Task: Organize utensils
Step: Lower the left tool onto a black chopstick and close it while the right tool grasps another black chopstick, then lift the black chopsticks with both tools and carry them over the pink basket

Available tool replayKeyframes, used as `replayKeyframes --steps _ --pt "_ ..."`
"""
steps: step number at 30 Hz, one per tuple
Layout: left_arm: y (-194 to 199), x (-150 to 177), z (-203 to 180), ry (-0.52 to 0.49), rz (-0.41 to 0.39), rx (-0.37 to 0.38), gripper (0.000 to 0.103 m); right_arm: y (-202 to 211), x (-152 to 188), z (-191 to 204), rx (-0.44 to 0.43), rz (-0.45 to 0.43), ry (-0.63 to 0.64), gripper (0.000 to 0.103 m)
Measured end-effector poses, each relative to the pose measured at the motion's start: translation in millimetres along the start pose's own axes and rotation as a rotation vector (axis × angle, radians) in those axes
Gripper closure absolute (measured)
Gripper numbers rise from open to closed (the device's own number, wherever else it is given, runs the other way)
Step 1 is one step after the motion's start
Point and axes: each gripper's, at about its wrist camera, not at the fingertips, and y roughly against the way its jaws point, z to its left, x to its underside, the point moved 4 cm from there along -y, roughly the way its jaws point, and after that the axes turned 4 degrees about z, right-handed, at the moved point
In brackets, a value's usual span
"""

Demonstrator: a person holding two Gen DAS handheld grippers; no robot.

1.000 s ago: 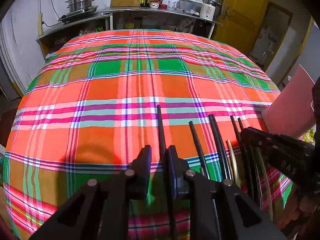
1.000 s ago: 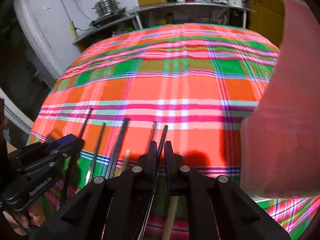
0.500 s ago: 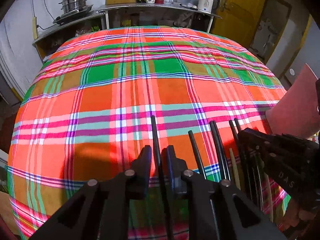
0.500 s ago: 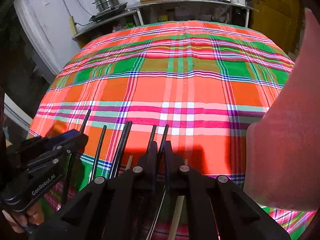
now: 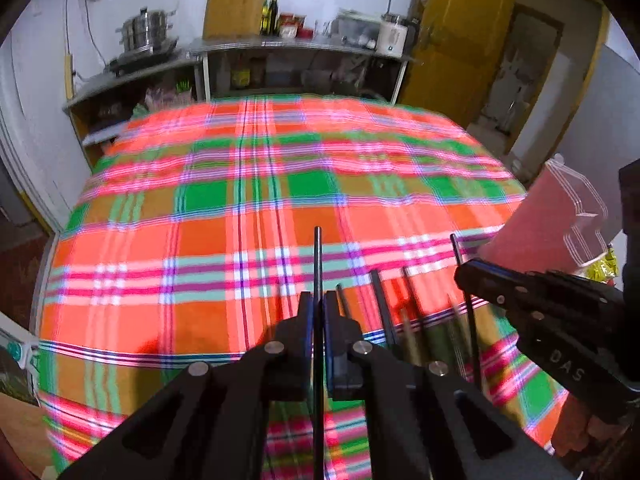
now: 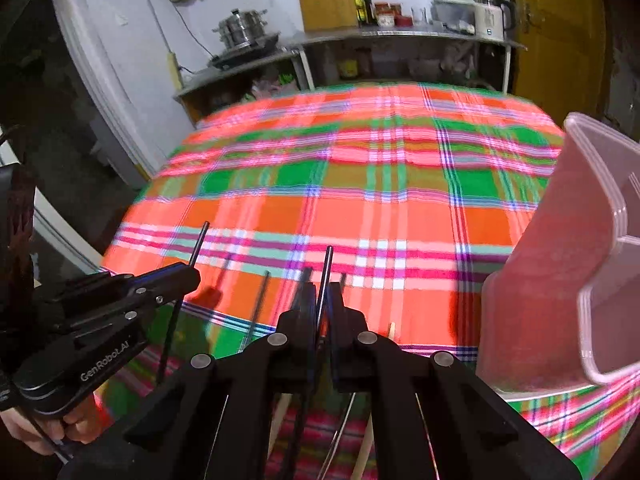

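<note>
My left gripper (image 5: 318, 308) has its jaws closing tight on a thin black chopstick (image 5: 318, 256), which pokes out ahead above the plaid cloth. My right gripper (image 6: 320, 300) is shut on a second black chopstick (image 6: 326, 268). Each view shows the other gripper beside it: the right gripper (image 5: 480, 276) and the left gripper (image 6: 188, 276), each with its stick raised. Several more dark chopsticks (image 5: 380, 300) and a pale wooden one (image 5: 412, 340) lie on the cloth between the two grippers.
A pink plastic container (image 6: 560, 280) stands upright at the right, close to my right gripper. The plaid tablecloth (image 5: 240, 260) stretches back to a metal shelf (image 5: 280, 44) with pots and bottles. A yellow door (image 5: 460, 40) is at the back right.
Both grippers have risen from the cloth, each carrying a black chopstick up with it. The left jaws have narrowed onto their stick. The table now looks farther off and blurred.
</note>
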Motion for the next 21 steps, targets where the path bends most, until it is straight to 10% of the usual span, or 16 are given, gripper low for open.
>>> replayKeyframes --steps 21 --pt "119 -17 -29 -0.031 -0.176 0.059 0.098 141 -5 9 -0.058 -0.263 0.032 0.099"
